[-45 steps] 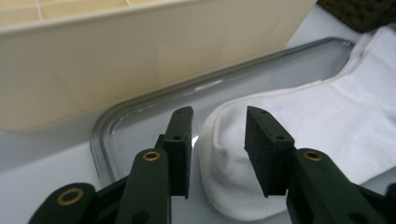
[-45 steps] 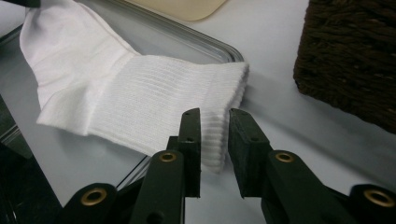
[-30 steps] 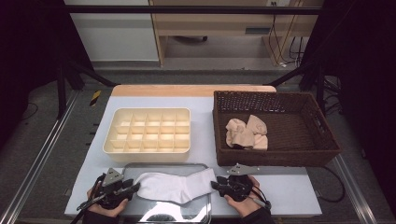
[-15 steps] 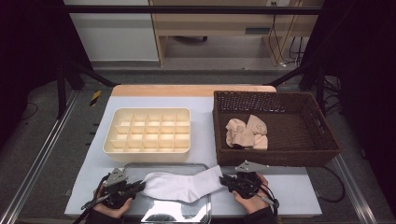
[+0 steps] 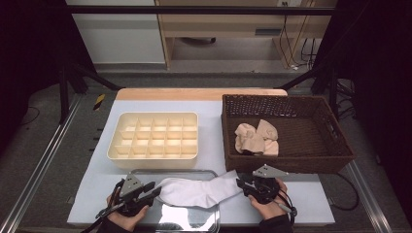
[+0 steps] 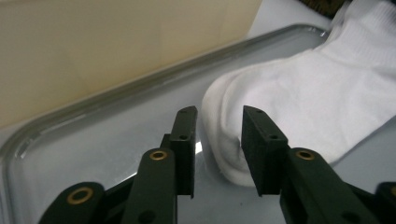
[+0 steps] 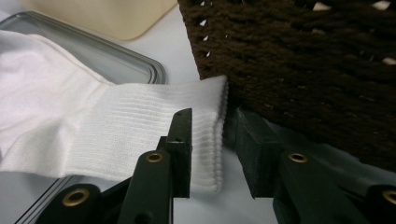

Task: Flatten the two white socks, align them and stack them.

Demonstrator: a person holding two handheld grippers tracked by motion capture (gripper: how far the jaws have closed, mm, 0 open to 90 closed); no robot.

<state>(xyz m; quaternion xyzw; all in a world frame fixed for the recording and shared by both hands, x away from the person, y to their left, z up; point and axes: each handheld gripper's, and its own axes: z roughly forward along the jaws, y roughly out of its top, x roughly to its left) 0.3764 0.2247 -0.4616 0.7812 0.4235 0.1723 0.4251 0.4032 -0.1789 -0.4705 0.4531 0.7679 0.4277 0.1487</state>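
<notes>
White sock [image 5: 199,191] is lying stretched across the metal tray [image 5: 145,173] at the table's near edge in the high view, toe twd the left gripper [image 5: 150,192], cuff twd the right gripper [image 5: 241,183]; vs. a sec ago it's lying longer and flatter, and both grippers are sitting a bit farther apart. Both sets of jaws have just been opening, w/ the sock's ends between them. Behind the tray the cream divided box [image 5: 154,141] and the brown wicker basket [image 5: 286,131] holding beige socks [image 5: 256,138] are sitting unchanged on the pale blue table [image 5: 214,116]; dark floor, a wooden bench and cables are showing beyond. Left gripper view: jaws are standing apart, the sock's toe [image 6: 233,135] is lying between them, pads not pressing it, tray rim curving behind. Right gripper view: jaws are standing spread, the ribbed cuff [image 7: 205,135] is lying against the left jaw, clear of the other, w/ the basket wall just beside.
</notes>
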